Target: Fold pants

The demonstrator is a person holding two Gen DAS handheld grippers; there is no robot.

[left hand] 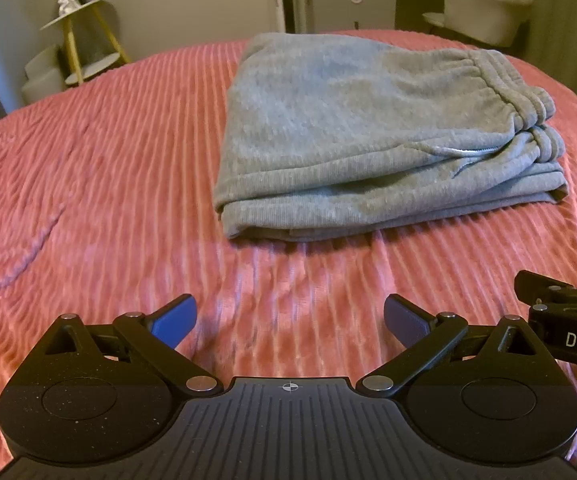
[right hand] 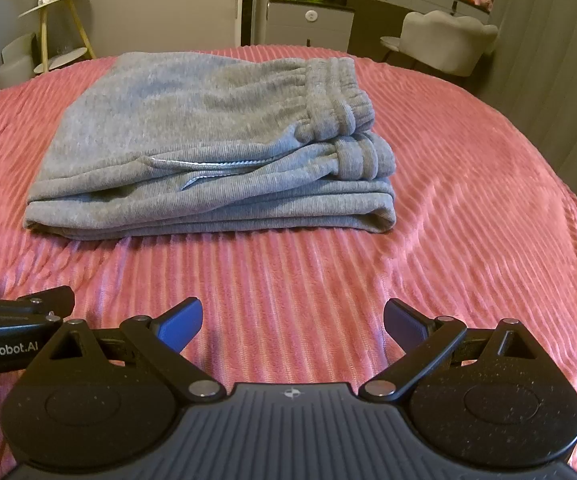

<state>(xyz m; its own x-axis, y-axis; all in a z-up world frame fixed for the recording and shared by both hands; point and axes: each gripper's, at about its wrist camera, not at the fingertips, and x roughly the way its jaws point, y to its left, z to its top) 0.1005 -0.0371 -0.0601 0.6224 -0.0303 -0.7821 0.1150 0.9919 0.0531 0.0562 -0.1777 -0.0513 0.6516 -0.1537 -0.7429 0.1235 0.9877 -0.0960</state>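
Grey sweatpants [left hand: 348, 132] [right hand: 208, 148] lie folded in a thick stack on a pink ribbed bedspread [left hand: 108, 200] [right hand: 468, 220], with the elastic waistband on the right side. My left gripper [left hand: 290, 320] is open with blue pads, hovering over the bedspread short of the stack, nothing between its fingers. My right gripper [right hand: 292, 322] is open too, empty, just in front of the stack. Each gripper's black body shows at the edge of the other's view.
Behind the bed stand a small round side table with yellow legs [left hand: 76, 24] [right hand: 54, 4], a grey cabinet [left hand: 352, 4] [right hand: 310, 24] and a pale cushioned chair [left hand: 484, 12] [right hand: 448, 40]. Bare bedspread stretches left of the pants.
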